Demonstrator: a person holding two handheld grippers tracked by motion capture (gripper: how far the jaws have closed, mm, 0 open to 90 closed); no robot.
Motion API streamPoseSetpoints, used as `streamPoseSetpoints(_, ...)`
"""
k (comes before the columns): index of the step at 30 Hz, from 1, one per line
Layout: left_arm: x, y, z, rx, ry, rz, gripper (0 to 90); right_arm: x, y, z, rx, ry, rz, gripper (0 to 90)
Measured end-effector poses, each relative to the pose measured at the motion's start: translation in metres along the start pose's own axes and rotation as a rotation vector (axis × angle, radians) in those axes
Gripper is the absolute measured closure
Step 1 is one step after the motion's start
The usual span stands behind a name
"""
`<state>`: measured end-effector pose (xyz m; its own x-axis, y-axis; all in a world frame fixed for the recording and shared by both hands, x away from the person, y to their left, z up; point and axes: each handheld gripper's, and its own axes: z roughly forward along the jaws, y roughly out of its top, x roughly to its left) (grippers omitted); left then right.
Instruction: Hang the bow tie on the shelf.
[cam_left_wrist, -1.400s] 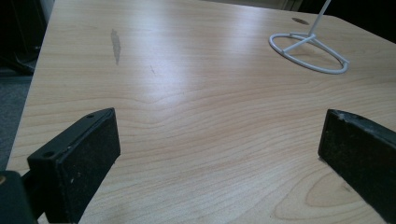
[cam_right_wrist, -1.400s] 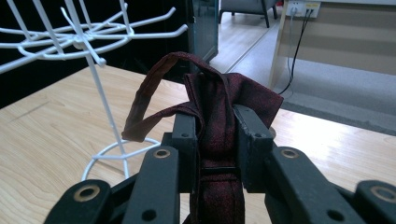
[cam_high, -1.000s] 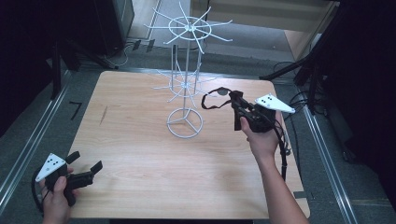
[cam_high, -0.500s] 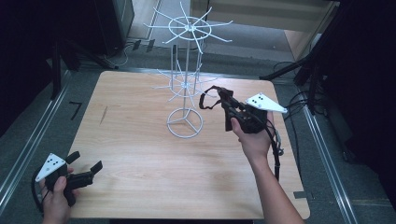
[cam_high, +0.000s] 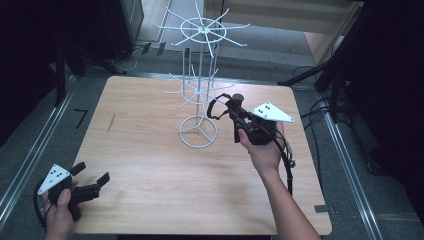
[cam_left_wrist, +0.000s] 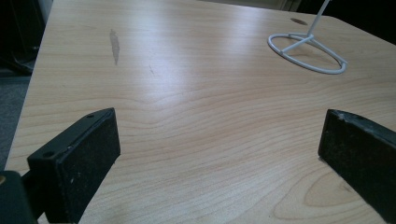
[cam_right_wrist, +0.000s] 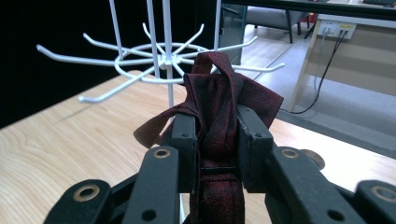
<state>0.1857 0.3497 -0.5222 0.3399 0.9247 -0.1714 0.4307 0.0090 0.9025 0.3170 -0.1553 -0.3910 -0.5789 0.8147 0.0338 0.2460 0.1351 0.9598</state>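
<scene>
Right tool (cam_high: 235, 107) pinches a dark red fabric band (cam_right_wrist: 219, 107), held up just right of the white wire rack (cam_high: 199, 95), near its lower prongs. Looks like hanging's next; band not yet on a hook. Left tool (cam_high: 92, 184) spread wide, idle at near-left table (cam_high: 150, 165) corner.

I see one obstacle on the desk (cam_high: 150, 200): the white wire rack (cam_high: 199, 90), its ring base standing toward the far edge, near the middle. Its lower prongs spread low over the far middle of the desk, and the upper ring of prongs fans out higher up. My right hand-held gripper (cam_high: 235, 107) sits just beside those lower prongs, on the side toward the right edge. The near half and the left side are bare wood, and my left hand-held gripper (cam_high: 90, 180) at the near left corner has open desk ahead.
</scene>
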Motion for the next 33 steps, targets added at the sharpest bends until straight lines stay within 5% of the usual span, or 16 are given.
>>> streamPoseSetpoints(8, 0.0, 0.0, 0.0, 0.002, 0.002, 0.001, 0.0, 0.013, -0.017, 0.005, 0.024, -0.016, -0.055, 73.1)
streamPoseSetpoints(21, 0.0, 0.0, 0.0, 0.0, 0.0, -0.001, 0.0, 0.016, -0.041, 0.027, 0.117, -0.024, -0.078, 73.0)
streamPoseSetpoints(33, 0.0, 0.0, 0.0, 0.0, -0.001, -0.002, 0.0, 0.013, -0.057, 0.053, 0.17, 0.003, -0.018, 73.0)
